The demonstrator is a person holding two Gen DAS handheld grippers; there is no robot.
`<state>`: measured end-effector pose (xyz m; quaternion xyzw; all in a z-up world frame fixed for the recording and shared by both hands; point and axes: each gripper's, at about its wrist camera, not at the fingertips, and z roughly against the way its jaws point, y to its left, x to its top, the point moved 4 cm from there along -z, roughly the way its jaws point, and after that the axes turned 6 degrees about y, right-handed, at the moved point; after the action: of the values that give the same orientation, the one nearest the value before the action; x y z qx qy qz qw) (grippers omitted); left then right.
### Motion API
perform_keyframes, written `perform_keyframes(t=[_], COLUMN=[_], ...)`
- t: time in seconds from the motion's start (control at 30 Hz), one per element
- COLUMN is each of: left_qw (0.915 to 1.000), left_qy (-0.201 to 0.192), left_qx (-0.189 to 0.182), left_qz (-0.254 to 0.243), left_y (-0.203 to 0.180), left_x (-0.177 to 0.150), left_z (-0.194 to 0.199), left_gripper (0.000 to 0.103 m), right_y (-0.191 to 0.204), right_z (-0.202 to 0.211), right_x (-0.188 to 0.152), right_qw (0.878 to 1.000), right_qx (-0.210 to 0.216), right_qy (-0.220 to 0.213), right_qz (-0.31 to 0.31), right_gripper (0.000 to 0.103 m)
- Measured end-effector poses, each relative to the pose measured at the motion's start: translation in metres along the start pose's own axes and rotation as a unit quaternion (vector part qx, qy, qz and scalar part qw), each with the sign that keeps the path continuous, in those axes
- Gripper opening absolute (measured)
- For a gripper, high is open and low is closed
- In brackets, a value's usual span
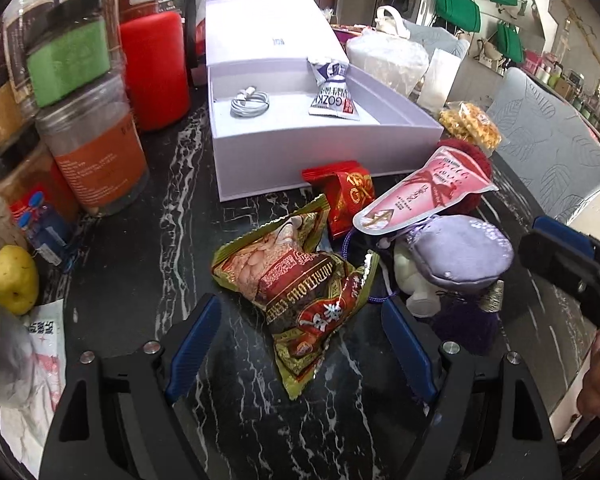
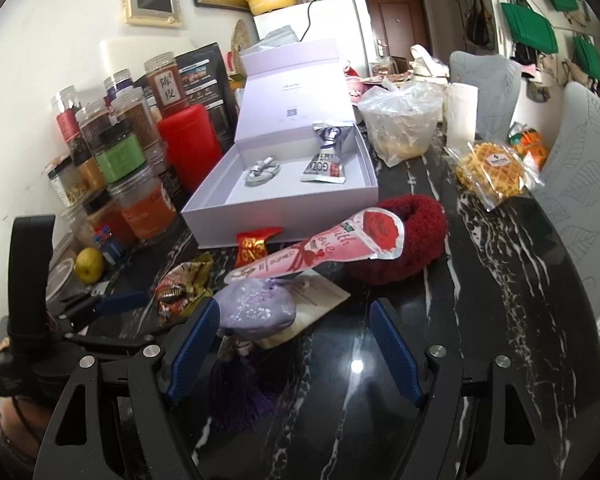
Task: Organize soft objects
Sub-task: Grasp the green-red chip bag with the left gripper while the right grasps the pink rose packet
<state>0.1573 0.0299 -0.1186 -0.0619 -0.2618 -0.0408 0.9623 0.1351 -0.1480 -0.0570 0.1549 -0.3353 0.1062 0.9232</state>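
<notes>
My left gripper [image 1: 300, 346] hangs open low over the black marble table, and a crumpled gold-and-red cereal packet [image 1: 296, 280] lies between its blue fingers, untouched. My right gripper [image 2: 296, 348] is open too, its left finger beside a lilac satin sachet [image 2: 256, 312] with a purple tassel [image 2: 240, 392]. A pink rose pouch [image 2: 324, 252] leans on a dark red scrunchie [image 2: 404, 240]. A small red packet [image 1: 348, 196] lies in front of the open lilac box [image 1: 284, 152], which holds a coiled cable [image 1: 250, 102] and a silver pouch [image 1: 334, 94].
Stacked jars [image 1: 92, 148] and a red canister [image 1: 156, 68] crowd the left side, with a pear [image 1: 14, 280] near the front. A waffle packet [image 2: 492, 172] and a bagged tub [image 2: 400, 120] sit at the back right. Grey chairs [image 2: 580, 184] flank the table's right edge.
</notes>
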Motion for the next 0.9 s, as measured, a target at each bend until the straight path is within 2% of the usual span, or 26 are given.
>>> perform_keyframes(t=[0.27,0.63,0.73,0.9], left_qw=[0.9998,0.9999,0.9999,0.9999], left_qy=[0.012,0.014,0.011,0.002], left_qx=[0.011,0.009,0.005,-0.003], left_qz=[-0.010,-0.002,0.001,0.009], left_y=[-0.002,0.004,0.004,0.008], left_x=[0.009,0.018,0.018,0.020], left_z=[-0.024,-0.038,-0.037,-0.036], left_gripper=[0.083,0.083,0.082,0.072], right_y=[-0.014,-0.024,-0.027,-0.031], right_z=[-0.021,-0.051,-0.059,-0.078], right_x=[0.012,0.026,0.029,0.036], right_qw=[0.999,0.993,0.990,0.983], right_qx=[0.014,0.070,0.086,0.109], right_qy=[0.015,0.037,0.041,0.049], right_qz=[-0.033,-0.088,-0.108,-0.139], right_gripper=[0.078,0.078,0.073,0.060])
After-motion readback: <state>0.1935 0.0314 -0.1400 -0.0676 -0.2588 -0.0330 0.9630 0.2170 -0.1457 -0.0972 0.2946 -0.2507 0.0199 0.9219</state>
